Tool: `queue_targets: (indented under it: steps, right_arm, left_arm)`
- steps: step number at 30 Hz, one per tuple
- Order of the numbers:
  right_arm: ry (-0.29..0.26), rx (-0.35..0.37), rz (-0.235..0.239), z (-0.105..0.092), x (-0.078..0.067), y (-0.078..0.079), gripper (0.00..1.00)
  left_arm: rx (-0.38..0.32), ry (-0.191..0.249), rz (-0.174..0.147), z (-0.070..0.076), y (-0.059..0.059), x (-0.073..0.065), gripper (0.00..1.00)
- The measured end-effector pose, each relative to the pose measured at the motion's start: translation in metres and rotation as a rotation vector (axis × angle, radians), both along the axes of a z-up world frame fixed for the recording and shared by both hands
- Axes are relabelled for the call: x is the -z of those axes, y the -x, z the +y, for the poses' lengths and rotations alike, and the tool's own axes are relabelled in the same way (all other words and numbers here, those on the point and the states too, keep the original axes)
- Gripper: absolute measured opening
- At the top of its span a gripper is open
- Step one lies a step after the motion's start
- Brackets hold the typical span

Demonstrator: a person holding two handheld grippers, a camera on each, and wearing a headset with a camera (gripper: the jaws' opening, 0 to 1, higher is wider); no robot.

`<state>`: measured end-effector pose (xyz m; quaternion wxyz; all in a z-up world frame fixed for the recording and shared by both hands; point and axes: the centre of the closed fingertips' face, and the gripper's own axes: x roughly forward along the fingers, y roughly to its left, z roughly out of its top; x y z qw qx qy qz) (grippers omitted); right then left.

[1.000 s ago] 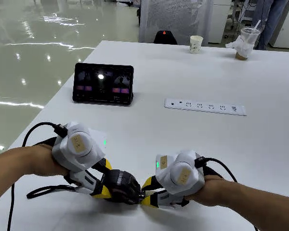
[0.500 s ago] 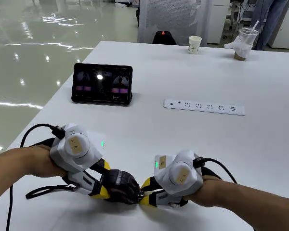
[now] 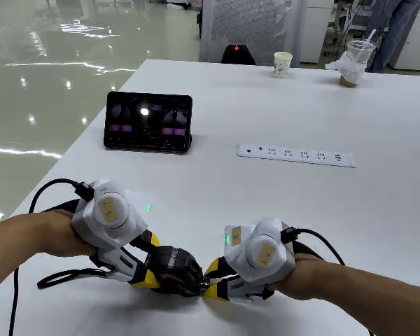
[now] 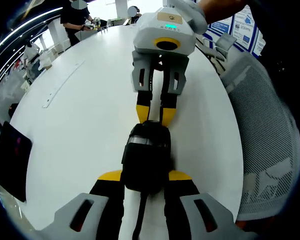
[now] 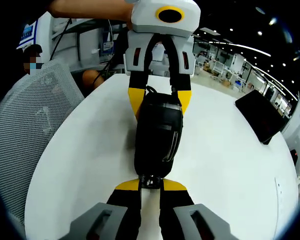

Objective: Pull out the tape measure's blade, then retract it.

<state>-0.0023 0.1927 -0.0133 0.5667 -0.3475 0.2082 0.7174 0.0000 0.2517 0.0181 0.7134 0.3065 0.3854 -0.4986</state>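
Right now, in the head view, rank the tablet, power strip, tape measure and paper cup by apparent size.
1. tablet
2. power strip, longest but thin
3. tape measure, partly covered and nearest the camera, so its order against the strip is unsure
4. paper cup, smallest, also farthest away

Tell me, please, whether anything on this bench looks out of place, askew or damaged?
Nothing stands out. The tape measure sits squarely between the left claw and the right claw. The power strip lies flat, the tablet stands upright, and the paper cup and the plastic cup at the far edge stand unspilled.
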Motion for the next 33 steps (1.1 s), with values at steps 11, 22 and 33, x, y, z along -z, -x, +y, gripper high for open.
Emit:
queue_targets:
  steps: [11,22,33]
  right_arm:
    - [-0.003,0.012,0.018,-0.012,0.0,0.0,0.1]
    - [-0.007,0.012,0.01,-0.024,-0.001,-0.001,0.1]
    - [0.001,0.017,0.006,-0.037,-0.001,-0.004,0.1]
  left_arm:
    - [0.001,-0.001,0.0,-0.001,0.0,0.0,0.24]
    - [0.005,-0.005,0.0,-0.001,0.0,0.0,0.24]
    - [0.002,-0.009,0.0,-0.002,0.001,0.0,0.24]
